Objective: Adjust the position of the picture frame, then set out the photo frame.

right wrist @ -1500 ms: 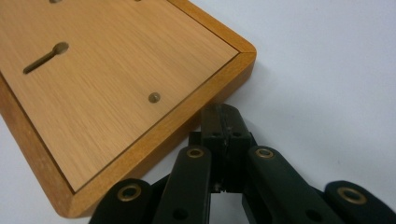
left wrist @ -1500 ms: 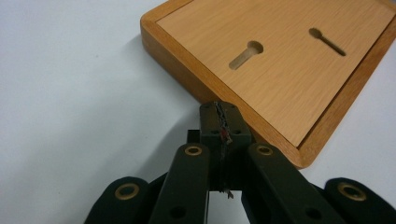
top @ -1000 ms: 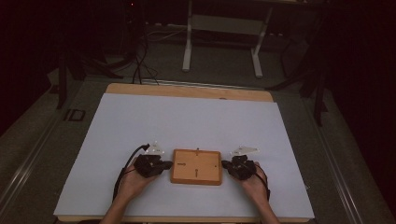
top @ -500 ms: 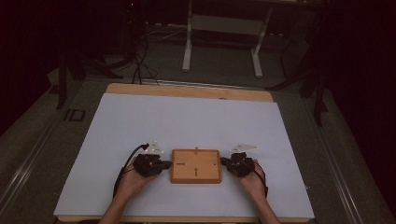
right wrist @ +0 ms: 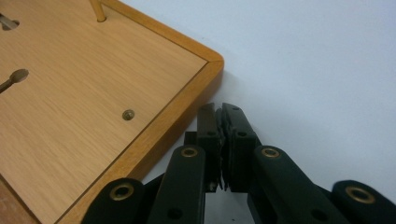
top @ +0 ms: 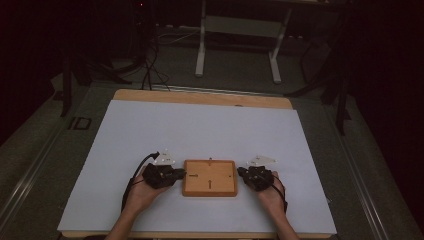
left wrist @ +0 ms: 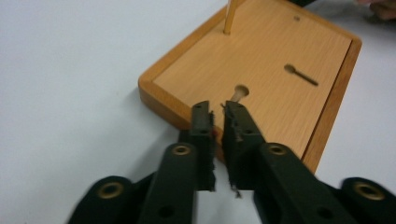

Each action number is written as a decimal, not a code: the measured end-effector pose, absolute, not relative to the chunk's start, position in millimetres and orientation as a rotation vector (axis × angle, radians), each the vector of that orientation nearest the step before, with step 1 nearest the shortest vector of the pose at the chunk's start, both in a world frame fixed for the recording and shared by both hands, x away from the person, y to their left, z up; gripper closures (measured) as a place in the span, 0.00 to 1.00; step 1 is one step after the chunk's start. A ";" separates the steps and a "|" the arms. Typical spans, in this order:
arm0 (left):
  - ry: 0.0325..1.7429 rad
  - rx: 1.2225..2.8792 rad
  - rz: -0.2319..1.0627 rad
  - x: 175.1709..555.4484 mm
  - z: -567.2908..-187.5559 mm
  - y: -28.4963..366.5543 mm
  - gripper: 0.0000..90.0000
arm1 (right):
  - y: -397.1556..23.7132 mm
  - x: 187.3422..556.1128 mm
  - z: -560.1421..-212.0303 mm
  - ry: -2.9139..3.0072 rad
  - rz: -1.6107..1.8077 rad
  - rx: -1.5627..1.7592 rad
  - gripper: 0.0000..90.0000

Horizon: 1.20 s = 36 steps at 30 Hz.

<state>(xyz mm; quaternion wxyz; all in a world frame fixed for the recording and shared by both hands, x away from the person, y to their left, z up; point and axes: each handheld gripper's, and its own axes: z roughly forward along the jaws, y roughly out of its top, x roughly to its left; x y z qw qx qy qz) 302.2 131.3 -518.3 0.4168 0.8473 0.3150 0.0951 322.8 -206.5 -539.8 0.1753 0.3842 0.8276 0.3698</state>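
1. Dark room, white table (top: 200, 125) mid-frame.
2. Wooden board (top: 209, 178) lies lower centre – flat between both grippers.
3. We see the left gripper (left wrist: 218, 108) at the board's edge – jaws just parted slightly, nothing between them.
4. Right gripper (right wrist: 219, 109) – jaws closed, empty, beside the board's corner.

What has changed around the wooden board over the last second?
Little: the left gripper has just opened its jaws a crack over the wooden board's near edge, gripping nothing. The right gripper stays shut beside the board's rim. Both hands and the board kept their places on the table.
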 end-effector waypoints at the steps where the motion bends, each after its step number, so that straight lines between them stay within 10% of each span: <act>1: 0.779 2.112 0.261 300.9 -516.5 130.1 0.89 | -206.9 322.6 -539.4 2.341 1.050 1.091 0.96; 36: 0.746 2.096 0.225 332.1 -507.7 85.1 0.71 | -220.0 309.0 -525.4 2.283 1.157 1.039 0.89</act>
